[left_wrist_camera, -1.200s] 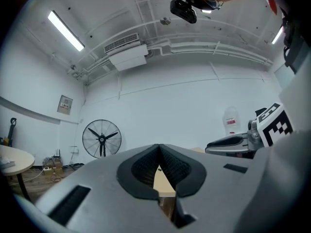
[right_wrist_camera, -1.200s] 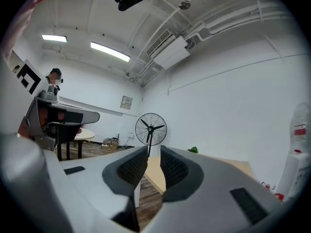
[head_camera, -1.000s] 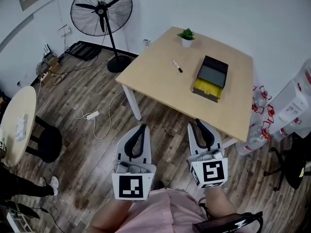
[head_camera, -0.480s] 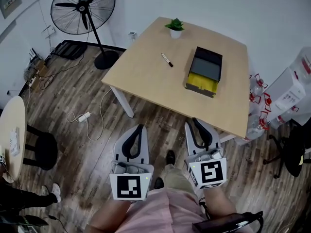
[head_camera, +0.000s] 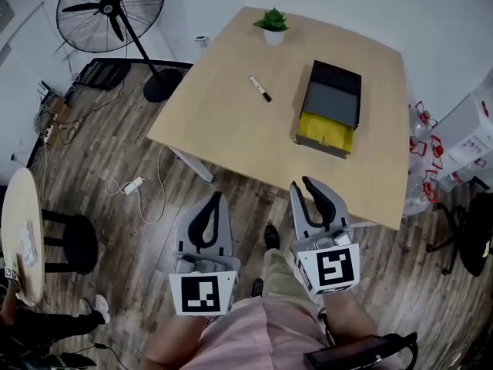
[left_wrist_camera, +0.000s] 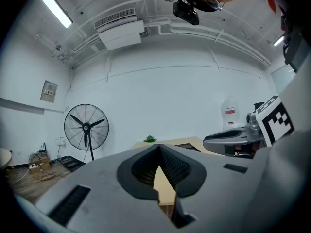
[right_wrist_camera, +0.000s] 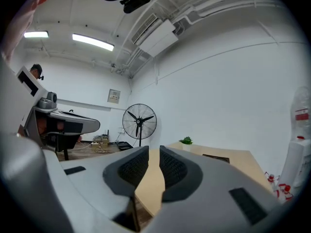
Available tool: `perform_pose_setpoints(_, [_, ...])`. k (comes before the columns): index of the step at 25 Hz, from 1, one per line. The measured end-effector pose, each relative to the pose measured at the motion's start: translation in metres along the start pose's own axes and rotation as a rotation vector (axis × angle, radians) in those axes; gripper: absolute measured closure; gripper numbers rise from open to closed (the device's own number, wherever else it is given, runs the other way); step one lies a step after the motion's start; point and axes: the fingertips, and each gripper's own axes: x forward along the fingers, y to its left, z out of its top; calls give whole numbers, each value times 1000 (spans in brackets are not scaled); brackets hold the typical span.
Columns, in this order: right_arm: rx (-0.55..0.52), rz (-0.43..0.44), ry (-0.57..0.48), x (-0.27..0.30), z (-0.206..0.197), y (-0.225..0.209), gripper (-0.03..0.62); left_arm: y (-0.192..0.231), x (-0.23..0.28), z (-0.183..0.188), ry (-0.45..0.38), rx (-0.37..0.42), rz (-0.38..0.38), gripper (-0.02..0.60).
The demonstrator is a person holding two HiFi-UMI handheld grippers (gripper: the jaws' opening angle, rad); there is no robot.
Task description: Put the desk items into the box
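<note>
A black box (head_camera: 330, 108) with a yellow front end lies on the light wooden table (head_camera: 231, 122). To its left lies a black marker (head_camera: 259, 88), and a small potted plant (head_camera: 272, 26) stands at the far edge. Both grippers hang over the wooden floor, short of the table's near edge. My left gripper (head_camera: 216, 196) is shut, fingertips touching, and empty (left_wrist_camera: 159, 147). My right gripper (head_camera: 300, 182) shows a narrow gap between its jaws, with nothing in it (right_wrist_camera: 154, 149). The right gripper view shows the plant (right_wrist_camera: 185, 141) and the box (right_wrist_camera: 216, 156) far ahead.
A standing fan (head_camera: 108, 10) is beyond the table's left corner. A power strip and cable (head_camera: 135, 183) lie on the floor. A round table (head_camera: 19, 230) and black stool (head_camera: 69, 241) stand at the left. Water bottles (head_camera: 420, 183) and a chair (head_camera: 462, 230) sit right of the table.
The table has drawn closer and slid lower in the head view as the person steps toward it. Both grippers keep their place in front of the body.
</note>
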Motion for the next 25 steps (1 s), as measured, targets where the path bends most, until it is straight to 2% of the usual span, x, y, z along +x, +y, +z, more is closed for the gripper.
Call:
perform_pose_setpoints(7, [12,29,14,78,3,-51,523,19,85,14,13,12,41,571])
perform_pose_setpoints(12, [-11,57,-20,133,24,-81,523,31,136,32,-25,30,76,571])
perform_pose_setpoints(19, [-50,82,-64,179,56,-101,523,51,174,59,-78,35,121,571])
perform_pose_setpoints(25, [-72,103,-42,215,55,-104,519,71,204,50,-64,9,130,571])
